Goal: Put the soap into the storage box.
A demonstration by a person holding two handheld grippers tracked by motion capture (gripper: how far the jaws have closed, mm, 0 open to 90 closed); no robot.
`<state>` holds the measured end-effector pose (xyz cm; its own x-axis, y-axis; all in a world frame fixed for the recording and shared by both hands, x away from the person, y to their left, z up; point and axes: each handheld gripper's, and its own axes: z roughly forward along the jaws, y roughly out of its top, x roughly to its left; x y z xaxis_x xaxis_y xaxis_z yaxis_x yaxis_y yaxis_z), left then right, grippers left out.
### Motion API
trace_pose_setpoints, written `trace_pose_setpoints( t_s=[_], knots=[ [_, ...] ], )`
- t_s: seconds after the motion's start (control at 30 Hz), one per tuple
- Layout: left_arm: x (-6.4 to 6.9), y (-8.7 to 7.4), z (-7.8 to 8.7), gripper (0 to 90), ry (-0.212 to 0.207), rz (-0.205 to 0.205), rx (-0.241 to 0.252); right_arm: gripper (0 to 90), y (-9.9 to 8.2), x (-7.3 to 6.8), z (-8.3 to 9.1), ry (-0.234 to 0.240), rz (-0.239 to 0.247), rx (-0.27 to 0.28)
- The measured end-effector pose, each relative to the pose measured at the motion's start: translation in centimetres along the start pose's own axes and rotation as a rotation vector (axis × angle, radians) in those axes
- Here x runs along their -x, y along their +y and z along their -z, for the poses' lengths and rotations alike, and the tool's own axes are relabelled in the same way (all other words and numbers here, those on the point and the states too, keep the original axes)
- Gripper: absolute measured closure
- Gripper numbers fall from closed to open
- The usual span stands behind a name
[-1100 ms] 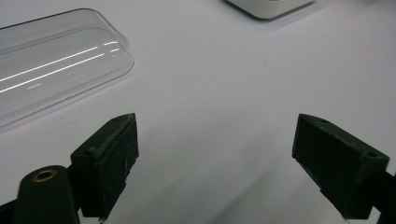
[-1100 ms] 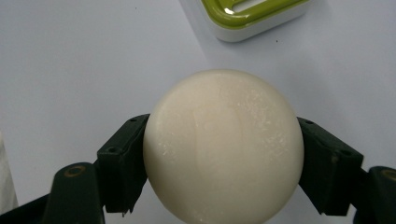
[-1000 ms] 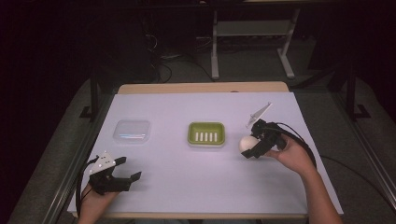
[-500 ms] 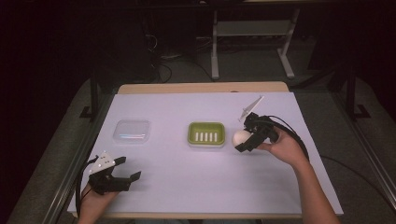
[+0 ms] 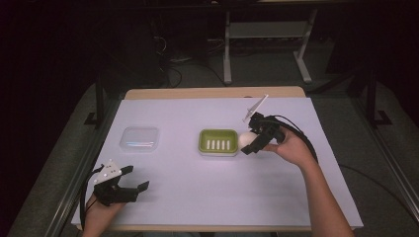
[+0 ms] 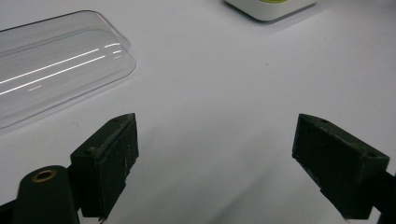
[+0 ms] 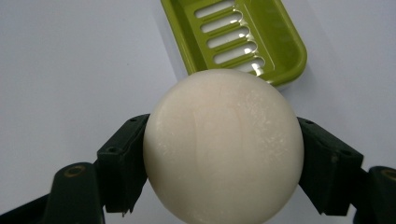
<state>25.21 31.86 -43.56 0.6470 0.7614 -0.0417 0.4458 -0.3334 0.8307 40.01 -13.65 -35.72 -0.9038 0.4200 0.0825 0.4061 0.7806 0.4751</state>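
A round, cream-white bar of soap (image 7: 223, 148) is clamped between the jaws of my right gripper (image 7: 224, 168). In the high view that gripper (image 5: 251, 143) holds the soap (image 5: 245, 138) just off the right end of the green slotted soap dish (image 5: 218, 141). The dish (image 7: 243, 32) lies straight ahead past the soap in the right gripper view. My left gripper (image 5: 129, 188) rests open near the table's front left corner, nothing between its jaws (image 6: 217, 163).
A clear plastic lid (image 5: 140, 138) lies flat left of the dish, and its edge (image 6: 56, 65) shows ahead of the left gripper. White sheet covers the table (image 5: 197, 197). Metal frame legs stand beyond the far edge.
My right gripper has carried the soap leftwards, from well right of the dish to its right end. The left gripper has stayed put.
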Motion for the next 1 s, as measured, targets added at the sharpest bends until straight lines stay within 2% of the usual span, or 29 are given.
trace_pose_setpoints(
  t_s=[0.4, 0.63, 0.73, 1.0],
  knots=[
    [0.0, 0.0, 0.0, 14.3, -0.006, -0.001, -0.001, 24.7, 2.2, 0.4, -0.5, 0.01, 0.016, 0.007],
    [0.0, 0.0, 0.0, 14.2, -0.006, -0.001, 0.001, 24.7, 3.6, 0.5, -1.0, 0.012, 0.031, -0.008],
    [0.0, 0.0, 0.0, 14.3, -0.006, -0.003, 0.001, 24.7, 4.0, 0.6, -1.3, 0.02, 0.039, 0.004],
    [0.0, 0.0, 0.0, 14.2, -0.005, -0.003, 0.002, 24.7, 5.2, 0.7, -1.6, 0.017, 0.055, -0.012]
  ],
)
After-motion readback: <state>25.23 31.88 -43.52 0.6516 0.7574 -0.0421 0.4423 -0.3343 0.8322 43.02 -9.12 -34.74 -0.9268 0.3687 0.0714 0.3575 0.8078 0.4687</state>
